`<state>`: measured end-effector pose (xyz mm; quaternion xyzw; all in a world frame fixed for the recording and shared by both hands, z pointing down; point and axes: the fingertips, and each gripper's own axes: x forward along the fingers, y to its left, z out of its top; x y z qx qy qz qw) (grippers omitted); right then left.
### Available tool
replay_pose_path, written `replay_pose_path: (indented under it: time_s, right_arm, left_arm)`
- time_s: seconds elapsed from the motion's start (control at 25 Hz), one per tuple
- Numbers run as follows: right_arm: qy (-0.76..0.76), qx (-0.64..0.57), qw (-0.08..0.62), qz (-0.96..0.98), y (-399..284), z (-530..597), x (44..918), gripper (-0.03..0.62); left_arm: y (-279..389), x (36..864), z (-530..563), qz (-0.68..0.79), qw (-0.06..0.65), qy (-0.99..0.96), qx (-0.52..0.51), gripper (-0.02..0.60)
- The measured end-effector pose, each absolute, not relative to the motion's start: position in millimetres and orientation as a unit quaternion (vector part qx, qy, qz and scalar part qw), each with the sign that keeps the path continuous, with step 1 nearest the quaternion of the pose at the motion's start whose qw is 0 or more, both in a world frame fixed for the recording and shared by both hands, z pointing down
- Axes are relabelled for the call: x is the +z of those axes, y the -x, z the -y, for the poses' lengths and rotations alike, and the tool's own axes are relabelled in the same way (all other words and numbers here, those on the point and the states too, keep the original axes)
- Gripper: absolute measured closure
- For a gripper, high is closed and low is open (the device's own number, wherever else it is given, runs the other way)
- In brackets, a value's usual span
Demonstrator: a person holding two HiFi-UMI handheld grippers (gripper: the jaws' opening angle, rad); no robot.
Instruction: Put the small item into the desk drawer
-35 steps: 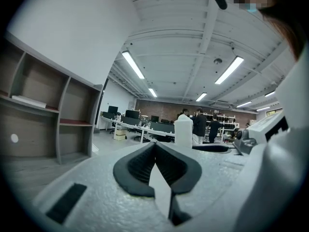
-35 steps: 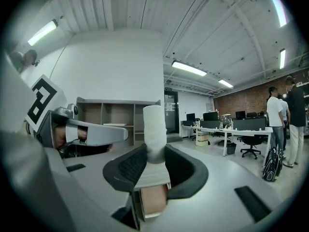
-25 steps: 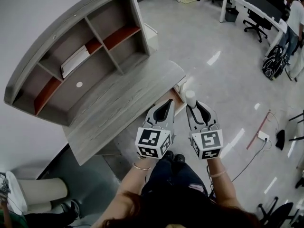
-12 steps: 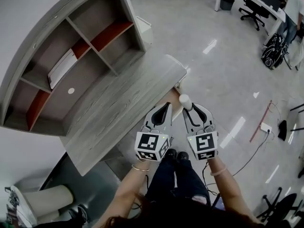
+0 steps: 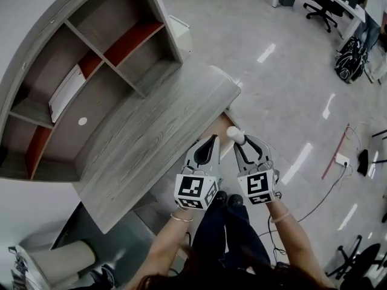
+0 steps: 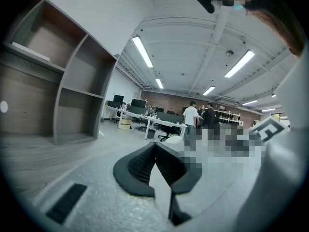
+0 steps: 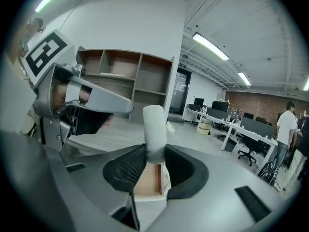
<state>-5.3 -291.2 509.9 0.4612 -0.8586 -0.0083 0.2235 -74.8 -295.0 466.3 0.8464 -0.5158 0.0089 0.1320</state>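
Note:
The small item (image 5: 235, 135) is a white cylinder, standing up between the jaws of my right gripper (image 5: 240, 141), which is shut on it. In the right gripper view the item (image 7: 154, 128) rises from the right gripper (image 7: 154, 154), and the open drawer's wooden inside (image 7: 147, 178) shows just below it. The drawer (image 5: 224, 124) sticks out under the grey desk top (image 5: 157, 132) at its near right end. My left gripper (image 5: 211, 140) hovers beside the right one, jaws shut with nothing in them; its closed tips (image 6: 155, 147) point over the desk.
A hutch with shelves (image 5: 91, 59) stands on the desk, with a white booklet (image 5: 63, 92) in one bay. Office desks and chairs (image 5: 323, 8), a backpack (image 5: 351, 59) and floor cables (image 5: 338, 159) lie farther off. People stand in the distance (image 6: 191, 122).
Both grippers have sunk together toward the desk's near right end and the drawer. The white item has stayed in the right jaws; the left jaws have stayed shut.

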Motion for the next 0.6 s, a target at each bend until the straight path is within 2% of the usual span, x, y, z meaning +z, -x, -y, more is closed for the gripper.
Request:
replay_pose_path:
  time_s: [0.6]
  right_arm:
    - [-0.418, -0.014, 0.294, 0.859, 28.2, 309.4, 615.8, 0.48]
  left_arm:
    - [81.0, 542.8, 314.0, 0.51, 0.154, -0.846, 0.02, 0.566]
